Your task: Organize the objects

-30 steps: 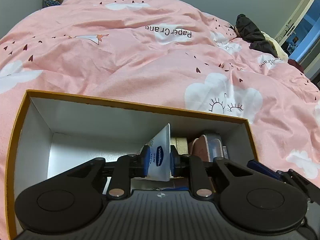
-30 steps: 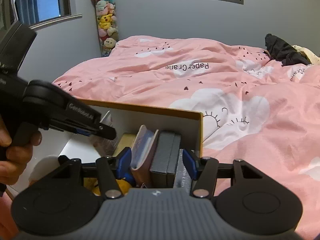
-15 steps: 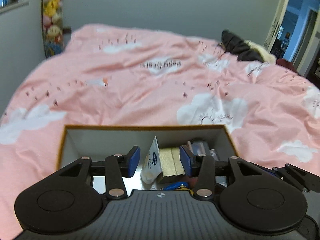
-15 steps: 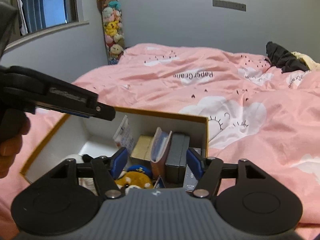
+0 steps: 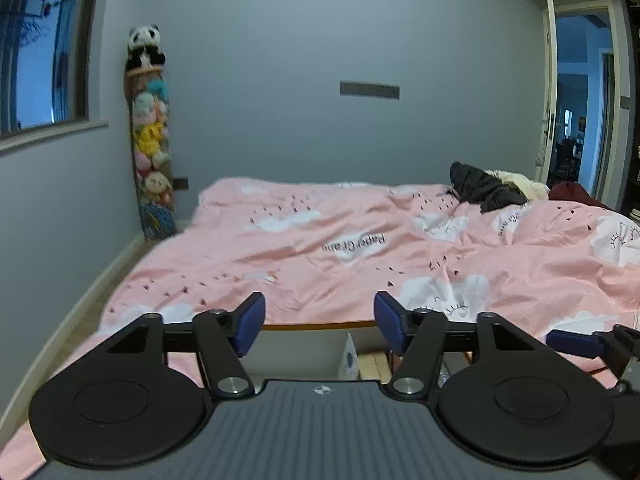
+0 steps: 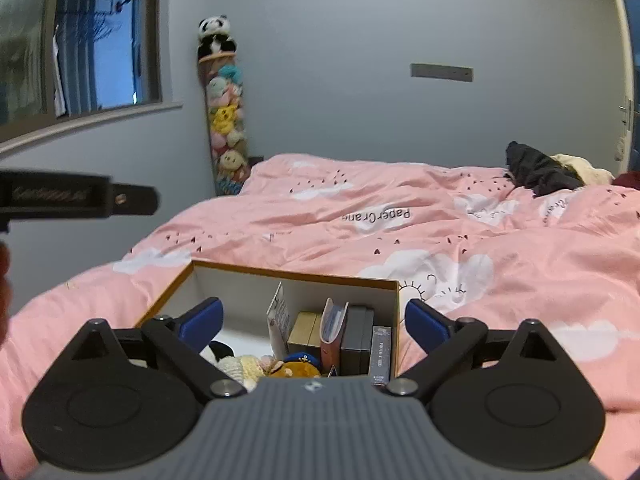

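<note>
- One open box (image 6: 340, 280), white inside with an orange-brown rim, rests on the pink quilt (image 6: 400, 216) at the near edge of the bed; the right wrist view looks down into it.
- Along the box's right wall stand several flat items on edge: a dark case with pale lettering (image 6: 380, 352), a grey book (image 6: 357, 336), a reddish booklet (image 6: 332, 332) and a tan box (image 6: 305, 326).
- A white tube (image 6: 280, 316) leans upright just left of the tan box; in the left wrist view its tip (image 5: 349, 354) shows below the far rim (image 5: 320, 325).
- Soft toys lie at the box's near end, among them a brown one with a blue cap (image 6: 298, 366) and a cream one (image 6: 240, 368).
- Right gripper (image 6: 315, 322): jaws have just been opening and now stand wide apart above the box, nothing between the pads.
- Left gripper (image 5: 318, 326): jaws have just been opening and stand wide, holding nothing; the tube sits below, apart from the pads. In the right wrist view its black finger (image 6: 80, 200) projects from the left edge, clear of the box.
- Beyond, dark clothing (image 6: 540, 172) lies on the quilt's far right; a hanging column of plush toys (image 6: 224, 120) occupies the corner.
</note>
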Available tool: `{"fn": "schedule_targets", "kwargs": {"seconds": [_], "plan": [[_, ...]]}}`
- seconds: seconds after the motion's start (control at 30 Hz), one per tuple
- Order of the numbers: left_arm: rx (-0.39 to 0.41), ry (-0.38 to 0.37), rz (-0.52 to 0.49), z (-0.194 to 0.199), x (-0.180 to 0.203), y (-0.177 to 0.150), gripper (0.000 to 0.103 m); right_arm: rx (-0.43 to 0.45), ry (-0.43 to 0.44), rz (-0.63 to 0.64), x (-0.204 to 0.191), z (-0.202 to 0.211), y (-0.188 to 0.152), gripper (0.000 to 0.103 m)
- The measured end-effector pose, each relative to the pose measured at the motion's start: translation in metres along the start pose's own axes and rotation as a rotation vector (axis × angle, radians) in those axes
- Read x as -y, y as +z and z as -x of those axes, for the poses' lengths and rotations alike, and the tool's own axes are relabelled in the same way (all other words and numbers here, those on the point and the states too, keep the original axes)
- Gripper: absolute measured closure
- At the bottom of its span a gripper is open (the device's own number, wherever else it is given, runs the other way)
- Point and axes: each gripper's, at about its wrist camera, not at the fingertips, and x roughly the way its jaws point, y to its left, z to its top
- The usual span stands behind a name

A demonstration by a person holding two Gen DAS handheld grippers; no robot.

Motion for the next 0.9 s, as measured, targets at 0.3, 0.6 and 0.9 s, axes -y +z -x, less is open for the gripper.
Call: {"fn": "schedule_targets", "kwargs": {"seconds": [0.3,0.6,0.9], "plan": [[-0.080,0.108,-0.030,-0.001,0.006,-0.066,0.023,0.010,-0.092,0.000,-0.006,0.003,-0.030,0.001],[-0.212,0.153,-0.052,-0.019,0.007,-0.115,0.023,-0.070,-0.108,-0.044,-0.004,-0.019,-0.066,0.001],[-0.292,0.142,-0.034,-0.036,0.004,-0.129,0.023,-0.142,-0.083,-0.013,-0.008,-0.043,-0.082,0.001]]}}
